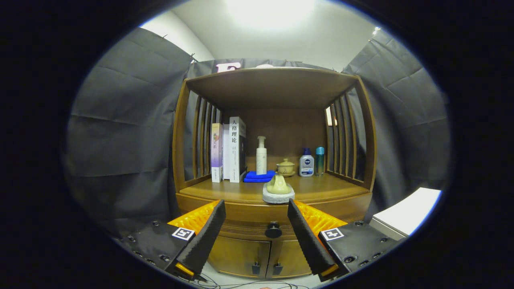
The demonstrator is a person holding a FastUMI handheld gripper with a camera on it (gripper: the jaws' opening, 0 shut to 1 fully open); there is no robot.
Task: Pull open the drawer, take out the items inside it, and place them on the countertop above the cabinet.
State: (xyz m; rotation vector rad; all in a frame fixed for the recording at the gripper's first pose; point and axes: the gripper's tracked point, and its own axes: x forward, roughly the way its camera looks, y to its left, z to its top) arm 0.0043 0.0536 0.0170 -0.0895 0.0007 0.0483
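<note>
The gripper is held wide open, nothing gripped between its fingers. The drawer, shut, is seen just ahead between them, its round dark knob centred. On the countertop above, a small ornament on a stone base is set near the front edge; books and bottles are ranged behind.

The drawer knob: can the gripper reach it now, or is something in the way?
Probably yes. The gripper is open, and the drawer knob sits between its fingers, just ahead, with nothing in front of it. The small figurine stands above on the countertop, away from the path.
</note>
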